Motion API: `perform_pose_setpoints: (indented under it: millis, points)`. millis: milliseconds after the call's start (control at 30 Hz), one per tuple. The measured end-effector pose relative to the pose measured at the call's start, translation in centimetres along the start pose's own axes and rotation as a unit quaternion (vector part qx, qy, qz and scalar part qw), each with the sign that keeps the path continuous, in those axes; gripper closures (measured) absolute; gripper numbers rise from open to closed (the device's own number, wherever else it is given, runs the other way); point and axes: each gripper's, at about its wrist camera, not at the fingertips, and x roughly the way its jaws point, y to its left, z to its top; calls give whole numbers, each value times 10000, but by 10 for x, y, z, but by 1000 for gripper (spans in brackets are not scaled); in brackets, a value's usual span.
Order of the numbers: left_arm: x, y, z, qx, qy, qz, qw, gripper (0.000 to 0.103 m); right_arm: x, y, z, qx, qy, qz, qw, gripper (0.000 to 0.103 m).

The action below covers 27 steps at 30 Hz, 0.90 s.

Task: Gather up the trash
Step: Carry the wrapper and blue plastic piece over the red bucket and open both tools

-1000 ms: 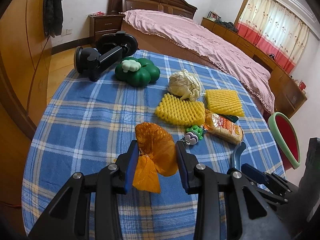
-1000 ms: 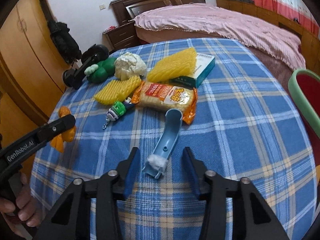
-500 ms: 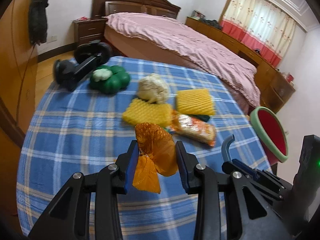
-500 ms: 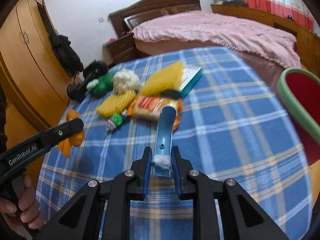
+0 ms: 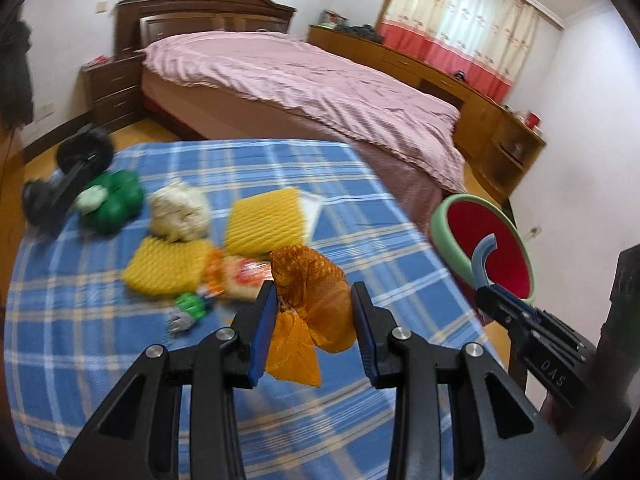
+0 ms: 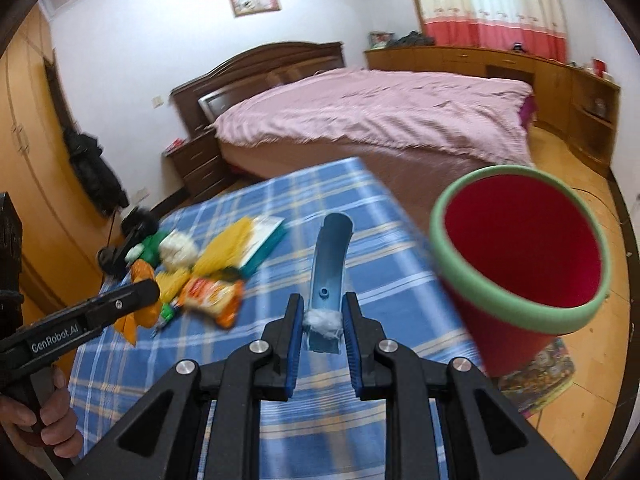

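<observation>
My left gripper [image 5: 314, 320] is shut on a crumpled orange net bag [image 5: 316, 304] and holds it above the blue plaid table [image 5: 100, 340]. My right gripper [image 6: 322, 320] is shut on a curved blue plastic piece [image 6: 330, 256] with a white cotton wad at its base, lifted above the table's right side. The red bin with a green rim [image 6: 520, 248] stands just right of the table; it also shows in the left wrist view [image 5: 484, 248], with the blue piece [image 5: 482, 258] in front of it.
On the table lie two yellow foam nets [image 5: 264, 216], a snack packet [image 5: 236, 276], crumpled white paper [image 5: 180, 212], a green toy [image 5: 112, 204], a small green keychain [image 5: 188, 308] and a black phone holder [image 5: 68, 176]. A bed [image 6: 380, 112] stands behind.
My right gripper closed on the blue piece and lifted it toward the bin. Both grippers have swung right with their loads; the bin now looks nearer.
</observation>
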Motion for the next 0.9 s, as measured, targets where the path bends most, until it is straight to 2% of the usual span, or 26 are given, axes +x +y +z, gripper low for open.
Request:
perform_pose_setpoints:
  millis: [267, 433, 633, 900]
  points:
    - [31, -64, 14, 446, 103, -358, 9983, 65, -10, -61, 13, 369, -255, -333, 9984, 81]
    - [49, -104, 23, 710, 67, -610, 9956, 65, -16, -92, 19, 471, -423, -528, 9966, 81]
    - [78, -150, 25, 1021, 214, -842, 9910, 65, -20, -132, 23, 709, -551, -685, 9936, 81]
    - [118, -196, 26, 1360, 387, -925, 9856, 65, -12, -177, 20, 1067, -522, -879, 9890, 81]
